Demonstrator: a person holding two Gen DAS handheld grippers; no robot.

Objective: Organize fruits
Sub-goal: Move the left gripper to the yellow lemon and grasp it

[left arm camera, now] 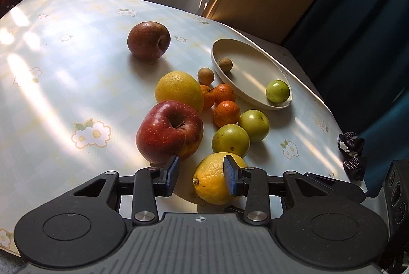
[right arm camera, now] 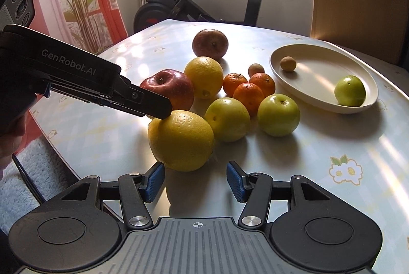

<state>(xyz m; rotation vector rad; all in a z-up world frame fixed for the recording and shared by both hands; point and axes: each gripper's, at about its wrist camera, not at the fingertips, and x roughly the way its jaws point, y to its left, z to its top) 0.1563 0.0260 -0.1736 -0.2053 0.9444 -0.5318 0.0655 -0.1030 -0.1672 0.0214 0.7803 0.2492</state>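
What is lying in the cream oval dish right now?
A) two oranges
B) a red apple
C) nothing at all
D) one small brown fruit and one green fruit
D: the dish holds only a small brown fruit near its far end and a green fruit near its close end; the oranges and apples all lie on the table.

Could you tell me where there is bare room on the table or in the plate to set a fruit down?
The plate is bare between the small brown fruit and the green fruit. The tablecloth is bare left of the red apple and the far apple. It is crowded where the mandarins and near orange cluster.
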